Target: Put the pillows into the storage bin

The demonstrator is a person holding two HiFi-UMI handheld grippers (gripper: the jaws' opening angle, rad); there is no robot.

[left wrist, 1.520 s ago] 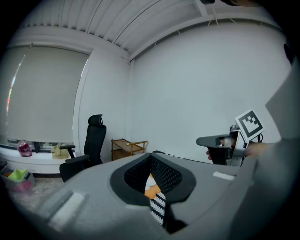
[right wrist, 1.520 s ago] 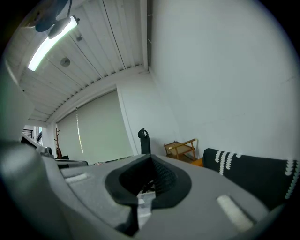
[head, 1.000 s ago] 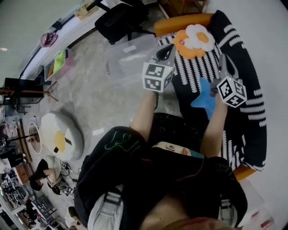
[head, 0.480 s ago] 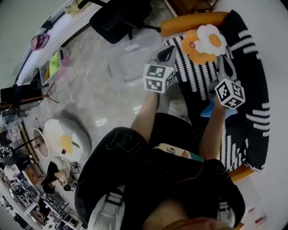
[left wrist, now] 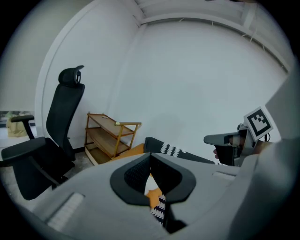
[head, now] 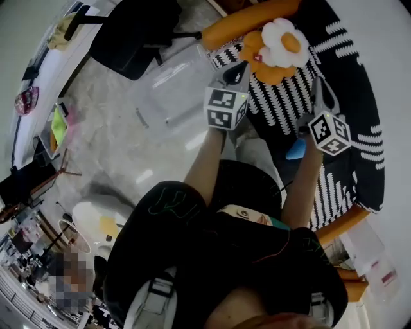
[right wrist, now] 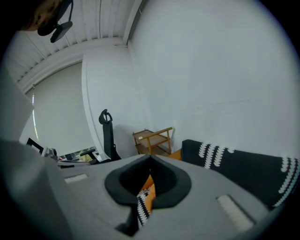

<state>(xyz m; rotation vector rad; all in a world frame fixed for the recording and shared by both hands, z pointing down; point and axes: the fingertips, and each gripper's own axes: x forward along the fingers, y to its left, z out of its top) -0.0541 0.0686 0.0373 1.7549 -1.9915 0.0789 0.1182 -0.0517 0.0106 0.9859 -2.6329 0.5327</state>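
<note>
A white flower pillow lies on an orange flower pillow at the far end of the striped sofa. A blue pillow peeks out beside my right forearm on the seat. The clear storage bin stands on the floor left of the sofa. My left gripper hovers between bin and flower pillows, shut and holding nothing; its jaws point at the wall. My right gripper hangs over the sofa seat, shut and holding nothing. It also shows in the left gripper view, as the right gripper.
A black office chair stands beyond the bin. A wooden shelf cart is against the wall. An egg-shaped cushion lies on the floor at the left. The sofa's orange bolster runs along its far end.
The view has swung: bin, chair and flower pillows slid up the frame. The blue pillow is now mostly hidden by the right forearm. Both grippers stay shut, held about the same.
</note>
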